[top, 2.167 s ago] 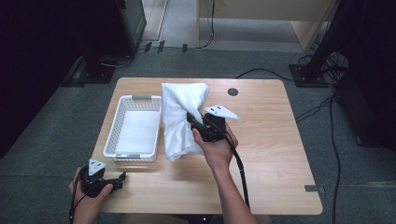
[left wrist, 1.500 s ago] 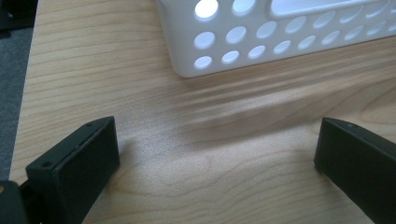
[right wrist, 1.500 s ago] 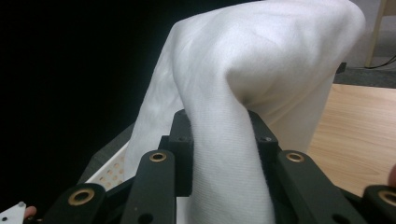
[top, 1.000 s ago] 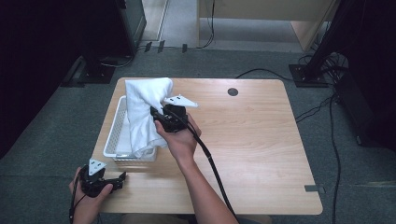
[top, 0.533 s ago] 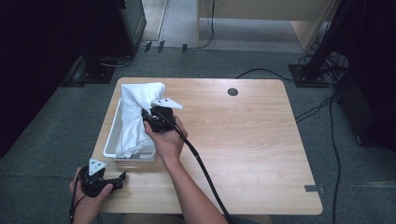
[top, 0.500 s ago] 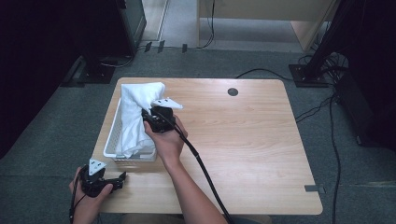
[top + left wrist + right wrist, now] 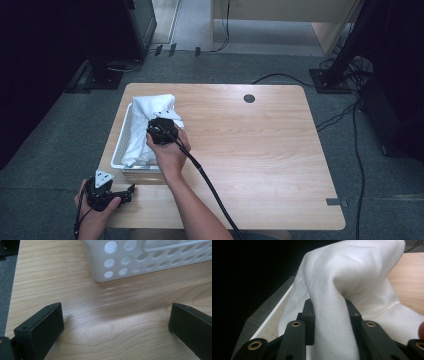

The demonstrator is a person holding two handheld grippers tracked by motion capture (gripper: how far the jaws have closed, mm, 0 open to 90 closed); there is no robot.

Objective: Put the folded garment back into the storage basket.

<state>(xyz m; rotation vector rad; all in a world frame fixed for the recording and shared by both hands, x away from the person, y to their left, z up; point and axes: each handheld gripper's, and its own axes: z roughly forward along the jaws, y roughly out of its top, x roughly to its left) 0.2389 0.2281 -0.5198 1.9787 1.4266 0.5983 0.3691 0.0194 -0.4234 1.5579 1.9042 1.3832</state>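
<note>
**My two hand-held grippers and bare forearms**

I am working with bare forearms, no sleeves showing. My left gripper (image 7: 127, 192) and right gripper (image 7: 159, 131) are both wearing black bodies and grey three-cornered plates. A thick black cable is trailing from the right one. Brass-ringed pivots are glinting on its black jaw links.

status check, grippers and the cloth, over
Right gripper shut on white cloth, over the white basket. Left gripper open, idle at near table edge. Nothing in the way.

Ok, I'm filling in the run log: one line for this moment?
right gripper: shut on white cloth | cloth over white basket | left gripper: open, on table
</note>
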